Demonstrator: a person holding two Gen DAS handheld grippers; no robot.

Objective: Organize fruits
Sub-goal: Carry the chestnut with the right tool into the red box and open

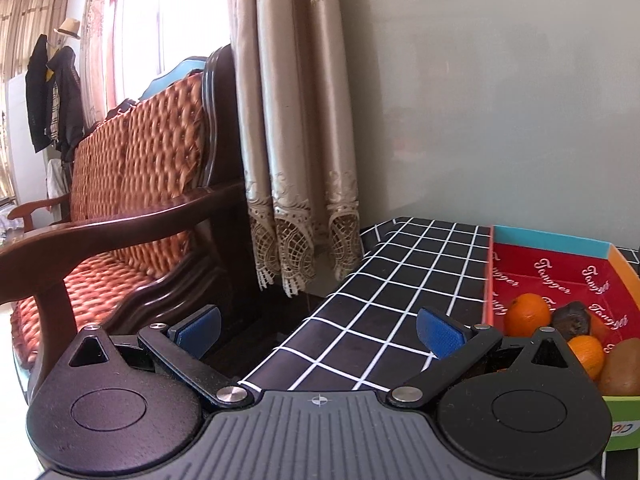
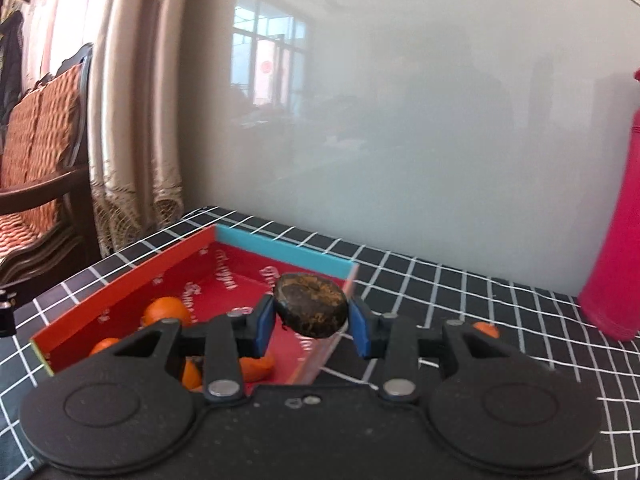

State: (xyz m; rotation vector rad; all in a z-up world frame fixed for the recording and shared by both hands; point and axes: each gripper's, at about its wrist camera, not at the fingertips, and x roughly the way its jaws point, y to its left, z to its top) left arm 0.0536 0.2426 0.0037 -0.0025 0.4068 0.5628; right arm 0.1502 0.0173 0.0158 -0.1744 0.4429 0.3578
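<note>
Over the red tray (image 2: pixel 120 292) on the checked tablecloth (image 2: pixel 440 292), the right gripper (image 2: pixel 310 322) is carrying a dark, wrinkled fruit (image 2: pixel 310 304), its blue pads clamped on either side of it, held above the tray's far right corner by the clear wall. Below it I count several oranges (image 2: pixel 166 310) already lying in the tray, and one more orange fruit (image 2: pixel 486 329) sits out on the cloth near a tall pink bottle (image 2: pixel 616 220), so I'd say the sorting is well underway but not finished. From the left side, the left gripper (image 1: pixel 320 330) hangs empty, jaws wide apart, over the table edge beside the tray (image 1: pixel 552 240); there I also spot a brownish fruit (image 1: pixel 622 368), maybe a kiwi, and another dark fruit (image 1: pixel 572 316). Writing: the tray's lining repeats a white script word, something like "Tangger" (image 1: pixel 554 276).
</note>
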